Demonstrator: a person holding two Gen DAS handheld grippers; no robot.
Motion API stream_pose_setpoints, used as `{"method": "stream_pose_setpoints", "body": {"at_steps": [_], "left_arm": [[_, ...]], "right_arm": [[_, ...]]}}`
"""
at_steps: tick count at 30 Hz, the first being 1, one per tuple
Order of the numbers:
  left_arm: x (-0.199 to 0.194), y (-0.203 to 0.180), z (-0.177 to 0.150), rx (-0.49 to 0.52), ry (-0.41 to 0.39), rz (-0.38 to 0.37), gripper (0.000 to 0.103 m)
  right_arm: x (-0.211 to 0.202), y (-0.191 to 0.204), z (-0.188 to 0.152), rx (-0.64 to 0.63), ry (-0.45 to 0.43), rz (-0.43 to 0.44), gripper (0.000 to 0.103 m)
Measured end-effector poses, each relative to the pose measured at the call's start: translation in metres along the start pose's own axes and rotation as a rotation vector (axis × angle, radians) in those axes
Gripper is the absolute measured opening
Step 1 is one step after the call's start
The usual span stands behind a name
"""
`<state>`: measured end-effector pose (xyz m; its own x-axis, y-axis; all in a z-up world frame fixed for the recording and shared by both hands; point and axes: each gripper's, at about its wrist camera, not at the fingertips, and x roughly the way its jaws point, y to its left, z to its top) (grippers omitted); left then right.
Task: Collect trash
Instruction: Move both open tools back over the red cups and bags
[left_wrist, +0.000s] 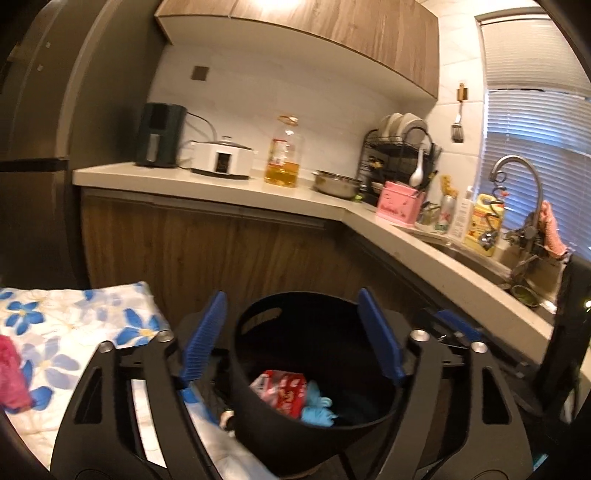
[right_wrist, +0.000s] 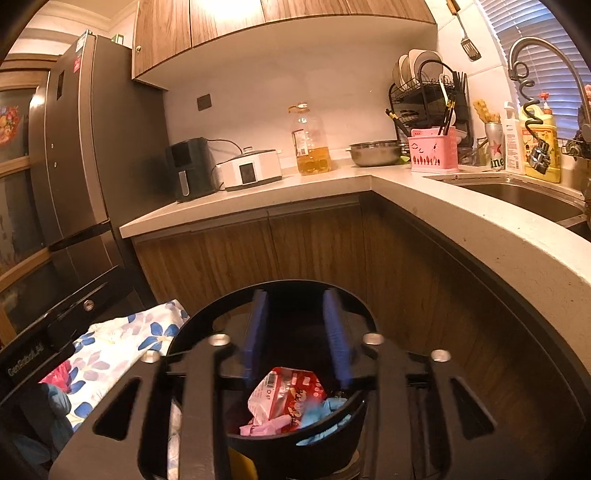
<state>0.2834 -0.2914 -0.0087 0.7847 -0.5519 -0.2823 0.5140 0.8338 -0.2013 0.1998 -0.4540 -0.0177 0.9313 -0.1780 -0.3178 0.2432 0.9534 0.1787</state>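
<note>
Left gripper (left_wrist: 291, 332), fingers spread wide and holding nothing, one blue pad (left_wrist: 205, 332) outside the near-left rim of the black bin (left_wrist: 258, 369), the other over its right rim. Right gripper (right_wrist: 297, 336), fingers parted and holding nothing, both pads over the bin's (right_wrist: 295, 448) mouth, clear of its walls. The trash lies below and between the fingers of each gripper: a red-and-white wrapper (right_wrist: 286, 395), a pink scrap (right_wrist: 264, 428), a blue glove (right_wrist: 317, 411). Left of both grippers, a flowered cloth (left_wrist: 74, 332) runs up to the bin's side. Ahead, wooden cabinet doors (right_wrist: 295, 251) under an L-shaped countertop (right_wrist: 258, 192) whose edge curves round to the right; open space lies between bin and cabinets. The bin's far inner wall is dark and unreadable; its base is cut off by the gripper frames. A magenta object (left_wrist: 13, 373) at far left is cropped and cannot be identified.
</note>
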Motion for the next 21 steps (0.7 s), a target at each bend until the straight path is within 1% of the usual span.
{"method": "stream_pose_setpoints", "body": {"at_steps": [1, 3, 5, 7, 9, 12, 14, 17, 21], "left_arm": [[-0.004, 0.002, -0.001, 0.0, -0.001, 0.014, 0.08], [-0.014, 0.006, -0.005, 0.001, -0.002, 0.057, 0.088], [-0.024, 0.008, -0.01, 0.007, -0.008, 0.11, 0.089], [-0.037, 0.01, -0.015, 0.02, -0.007, 0.142, 0.089], [-0.05, 0.012, -0.021, 0.032, -0.007, 0.179, 0.092], [-0.072, 0.015, -0.026, 0.029, -0.023, 0.221, 0.096], [-0.084, 0.019, -0.028, 0.019, -0.031, 0.234, 0.096], [-0.104, 0.027, -0.033, -0.001, -0.035, 0.26, 0.096], [-0.128, 0.039, -0.039, -0.022, -0.045, 0.314, 0.096]], "right_arm": [[-0.004, 0.001, -0.001, -0.002, -0.005, -0.002, 0.048], [-0.009, 0.002, -0.001, -0.002, -0.01, -0.001, 0.057], [-0.017, 0.004, -0.004, -0.001, -0.017, 0.005, 0.063], [-0.024, 0.006, -0.005, -0.006, -0.02, 0.007, 0.068], [-0.031, 0.01, -0.007, -0.017, -0.022, 0.004, 0.074], [-0.044, 0.014, -0.009, -0.027, -0.036, -0.001, 0.077], [-0.053, 0.016, -0.01, -0.014, -0.043, 0.006, 0.081], [-0.063, 0.022, -0.014, -0.006, -0.043, 0.023, 0.082], [-0.075, 0.035, -0.021, -0.031, -0.056, 0.02, 0.083]]}}
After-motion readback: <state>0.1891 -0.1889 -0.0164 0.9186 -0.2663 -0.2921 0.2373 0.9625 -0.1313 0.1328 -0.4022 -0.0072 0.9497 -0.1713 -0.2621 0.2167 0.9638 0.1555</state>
